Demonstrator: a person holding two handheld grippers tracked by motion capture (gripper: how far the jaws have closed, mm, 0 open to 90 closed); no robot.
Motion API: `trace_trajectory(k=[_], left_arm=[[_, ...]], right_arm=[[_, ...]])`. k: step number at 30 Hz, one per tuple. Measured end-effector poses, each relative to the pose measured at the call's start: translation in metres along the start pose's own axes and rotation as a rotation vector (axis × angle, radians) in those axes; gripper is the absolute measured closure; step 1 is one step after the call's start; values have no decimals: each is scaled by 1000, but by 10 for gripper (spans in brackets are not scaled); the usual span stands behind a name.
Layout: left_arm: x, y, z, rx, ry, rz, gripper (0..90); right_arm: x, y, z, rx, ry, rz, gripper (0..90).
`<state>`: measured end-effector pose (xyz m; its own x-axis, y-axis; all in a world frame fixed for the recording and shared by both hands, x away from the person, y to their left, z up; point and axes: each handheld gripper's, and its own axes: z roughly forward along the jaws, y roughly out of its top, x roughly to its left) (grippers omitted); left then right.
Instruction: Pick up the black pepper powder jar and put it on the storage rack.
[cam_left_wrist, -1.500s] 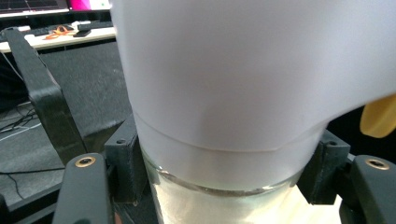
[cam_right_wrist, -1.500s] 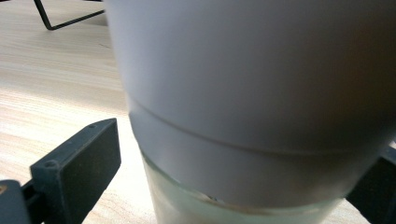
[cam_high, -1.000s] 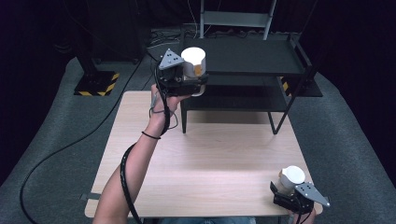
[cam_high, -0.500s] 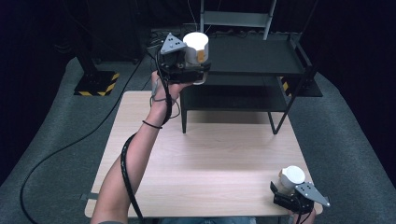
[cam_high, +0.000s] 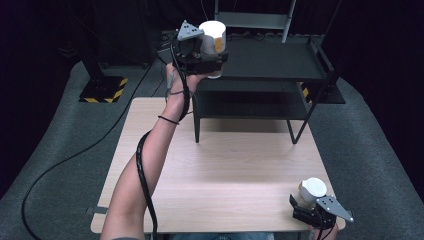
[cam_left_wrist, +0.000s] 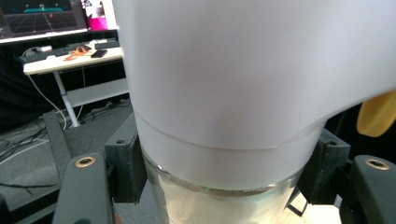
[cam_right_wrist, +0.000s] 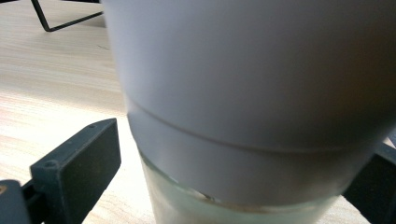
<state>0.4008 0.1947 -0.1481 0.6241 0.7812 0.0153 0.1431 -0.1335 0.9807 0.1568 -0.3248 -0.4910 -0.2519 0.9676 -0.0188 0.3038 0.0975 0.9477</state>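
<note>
- Left gripper (cam_high: 209, 52) is raised above the black shelf rack (cam_high: 280, 65), jaws clamped on a white-lidded jar (cam_high: 213, 37).
- Right gripper (cam_high: 311, 207) sits at the worktop's (cam_high: 235, 170) near right corner, jaws around a second white-lidded jar (cam_high: 312, 190); whether they press it, I cannot tell.

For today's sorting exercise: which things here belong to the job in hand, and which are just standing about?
In the job:
- left gripper, shut on a white-lidded jar
- right gripper, around a second jar
- black shelf rack

Standing about:
- wooden table
- background desk
</note>
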Motion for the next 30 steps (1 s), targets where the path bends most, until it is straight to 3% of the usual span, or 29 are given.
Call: trace_trajectory(k=[11, 21, 24, 30], left_arm=[[7, 6, 24, 58, 53, -27, 307], [14, 6, 41, 96, 72, -46, 307], [20, 4, 41, 92, 57, -69, 307], [17, 1, 39, 85, 58, -34, 307]], right_arm=[[0, 0, 0, -2, 0, 0, 1], [0, -1, 0, -5, 1, -1, 1], [0, -1, 0, -4, 1, -1, 1], [0, -1, 0, -4, 1, -2, 1]])
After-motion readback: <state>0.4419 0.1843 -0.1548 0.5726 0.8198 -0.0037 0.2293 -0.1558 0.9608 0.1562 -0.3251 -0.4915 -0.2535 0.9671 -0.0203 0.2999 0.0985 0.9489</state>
